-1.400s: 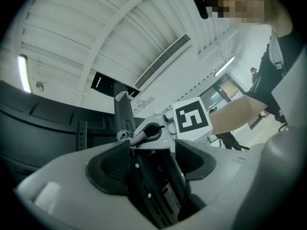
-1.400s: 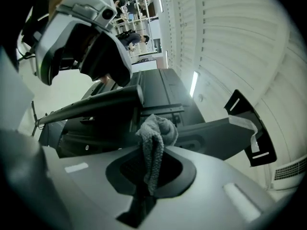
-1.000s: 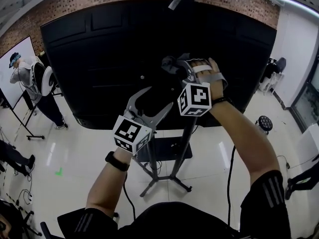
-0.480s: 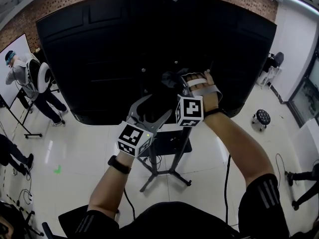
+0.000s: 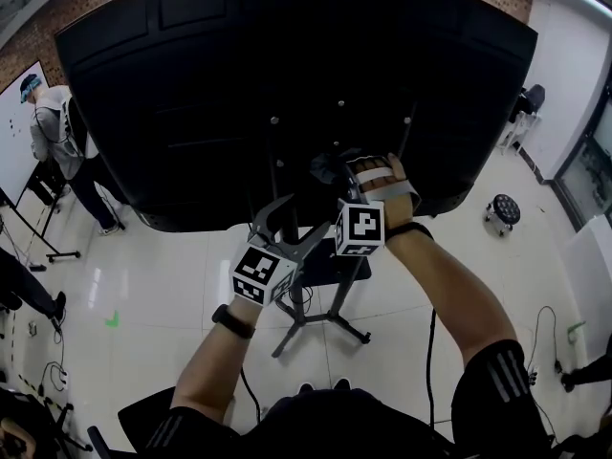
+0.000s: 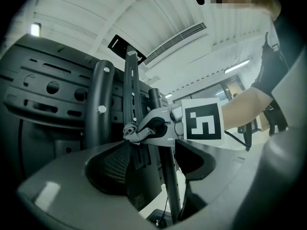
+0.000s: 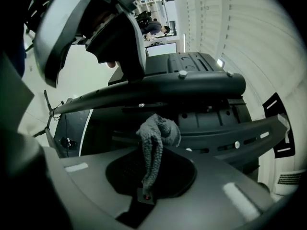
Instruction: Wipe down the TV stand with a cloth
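Observation:
I am behind a big black TV (image 5: 191, 84) on a metal stand (image 5: 290, 299) with splayed legs. My right gripper (image 5: 332, 167) is shut on a crumpled grey cloth (image 5: 323, 168) and holds it against the stand's upright bars on the TV's back. In the right gripper view the cloth (image 7: 156, 135) hangs bunched from the right gripper (image 7: 152, 157), just in front of a black crossbar (image 7: 158, 92). My left gripper (image 5: 292, 220) is open and holds nothing, below and left of the right one. The left gripper view shows the cloth (image 6: 134, 131) touching the upright post (image 6: 130, 95).
A small black shelf (image 5: 330, 266) sits on the stand below my grippers. Cables trail over the glossy white floor (image 5: 143, 295). A person (image 5: 57, 151) stands at the far left by a whiteboard (image 5: 17, 113). A round stool (image 5: 504, 213) is at the right.
My right gripper has slid the cloth downward along the stand's upright, nearer the TV's lower edge. The left gripper has dropped slightly too and stayed open.

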`<move>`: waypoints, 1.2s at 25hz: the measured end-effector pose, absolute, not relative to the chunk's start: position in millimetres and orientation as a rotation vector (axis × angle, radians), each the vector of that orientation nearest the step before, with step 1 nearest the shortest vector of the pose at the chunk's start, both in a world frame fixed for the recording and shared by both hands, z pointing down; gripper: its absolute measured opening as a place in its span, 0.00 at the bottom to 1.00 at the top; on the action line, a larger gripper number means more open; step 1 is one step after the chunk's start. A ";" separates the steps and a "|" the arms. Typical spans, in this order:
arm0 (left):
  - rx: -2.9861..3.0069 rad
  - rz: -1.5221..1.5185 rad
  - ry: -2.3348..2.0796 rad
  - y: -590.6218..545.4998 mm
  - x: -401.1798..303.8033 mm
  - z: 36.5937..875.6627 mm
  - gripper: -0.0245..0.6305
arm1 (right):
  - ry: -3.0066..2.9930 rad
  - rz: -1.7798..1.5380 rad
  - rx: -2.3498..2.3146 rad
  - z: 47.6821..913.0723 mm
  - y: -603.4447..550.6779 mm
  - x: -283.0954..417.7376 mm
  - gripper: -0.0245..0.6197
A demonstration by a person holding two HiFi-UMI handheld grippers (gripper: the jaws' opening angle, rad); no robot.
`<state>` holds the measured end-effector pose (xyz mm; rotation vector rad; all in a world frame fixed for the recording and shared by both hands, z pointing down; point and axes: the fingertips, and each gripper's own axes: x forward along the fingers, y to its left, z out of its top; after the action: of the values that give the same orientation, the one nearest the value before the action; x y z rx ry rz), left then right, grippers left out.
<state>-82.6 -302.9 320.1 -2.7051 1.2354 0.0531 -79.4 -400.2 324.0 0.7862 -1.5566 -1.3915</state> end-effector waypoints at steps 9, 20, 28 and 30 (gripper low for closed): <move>-2.763 0.008 1.232 -303.9 -81.6 355.6 0.53 | -1.600 -1.294 0.758 383.3 -400.1 -80.3 0.07; -2.791 0.005 1.186 -299.1 -79.4 367.7 0.54 | -1.777 -1.169 0.804 390.1 -375.8 -81.8 0.07; -2.695 0.076 1.088 -272.8 -59.8 317.3 0.56 | -1.961 -1.203 0.980 314.6 -334.3 -56.9 0.07; -2.676 0.108 1.059 -265.8 -52.6 301.2 0.56 | -1.996 -1.203 1.010 295.2 -326.6 -48.0 0.07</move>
<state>-52.6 -265.8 301.2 -2.6756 1.0594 0.1084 -48.0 -326.6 295.2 1.0098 -1.9963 -1.2026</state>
